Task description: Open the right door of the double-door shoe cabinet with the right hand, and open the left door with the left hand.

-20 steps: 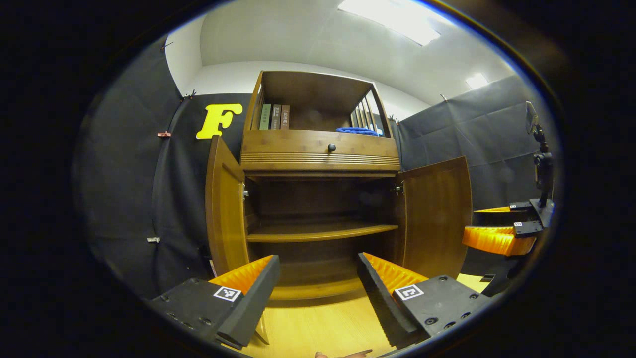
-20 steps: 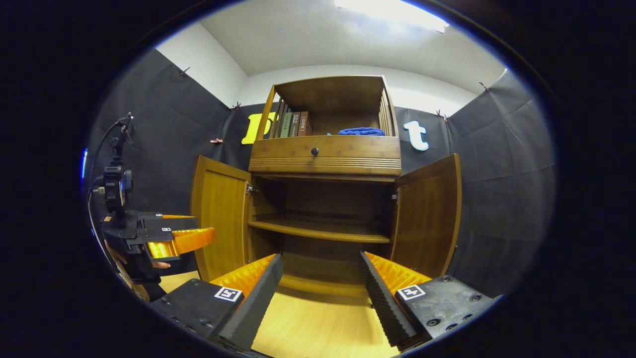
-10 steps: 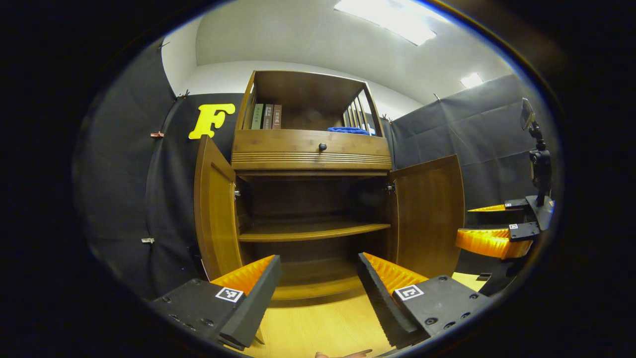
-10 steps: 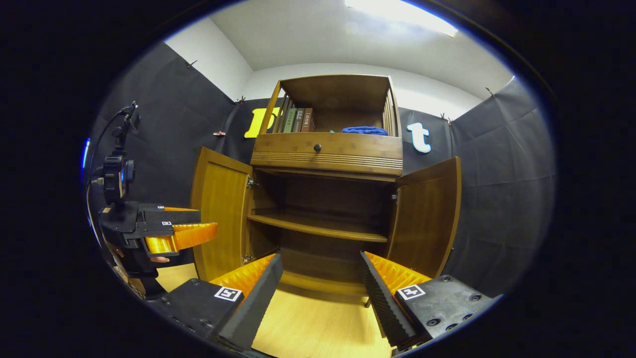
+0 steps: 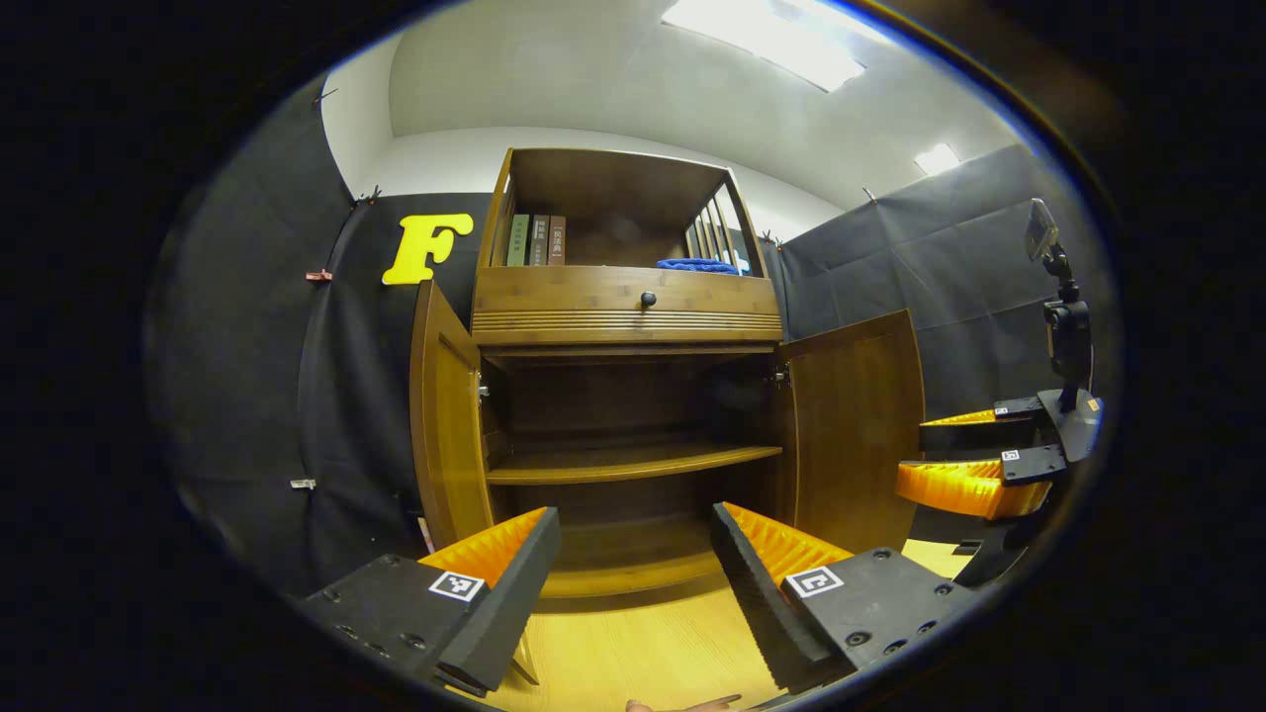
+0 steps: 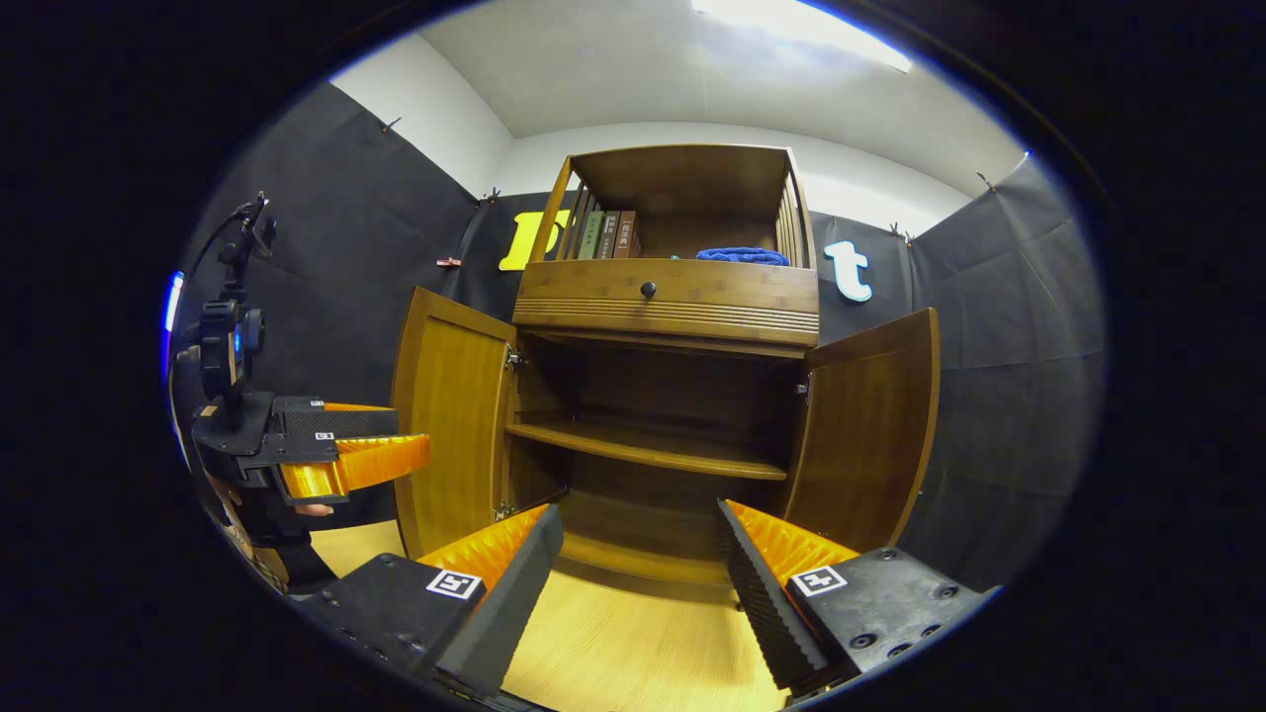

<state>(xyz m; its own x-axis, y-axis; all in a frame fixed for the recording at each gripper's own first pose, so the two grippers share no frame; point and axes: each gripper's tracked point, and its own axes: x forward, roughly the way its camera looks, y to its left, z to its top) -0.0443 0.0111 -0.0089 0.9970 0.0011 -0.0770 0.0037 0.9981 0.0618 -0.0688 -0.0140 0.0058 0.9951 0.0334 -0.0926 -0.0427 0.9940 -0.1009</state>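
The wooden shoe cabinet (image 5: pixel 628 316) (image 6: pixel 668 307) stands ahead with both lower doors swung wide. Its left door (image 5: pixel 442 425) (image 6: pixel 450 425) and right door (image 5: pixel 856 425) (image 6: pixel 870 430) stand outward, baring a dark inside with one shelf (image 5: pixel 633 463) (image 6: pixel 648 451). My left gripper (image 5: pixel 633 583) is open, back from the cabinet, holding nothing; it also appears at the left of the right gripper view (image 6: pixel 346 460). My right gripper (image 6: pixel 638 583) is open and empty too, off from the doors; in the left gripper view it hangs at the far right (image 5: pixel 974 460).
Above the doors is a drawer with a dark knob (image 5: pixel 648 298) (image 6: pixel 648 290). The open top shelf holds books (image 5: pixel 534 240) (image 6: pixel 605 235) and a folded blue cloth (image 5: pixel 697 265) (image 6: pixel 742 256). Light wooden floor (image 6: pixel 623 653) runs up to the cabinet; black cloth walls close both sides.
Both grippers stayed open and empty. The views shifted slightly as the hands drifted; the doors kept their wide-open position.
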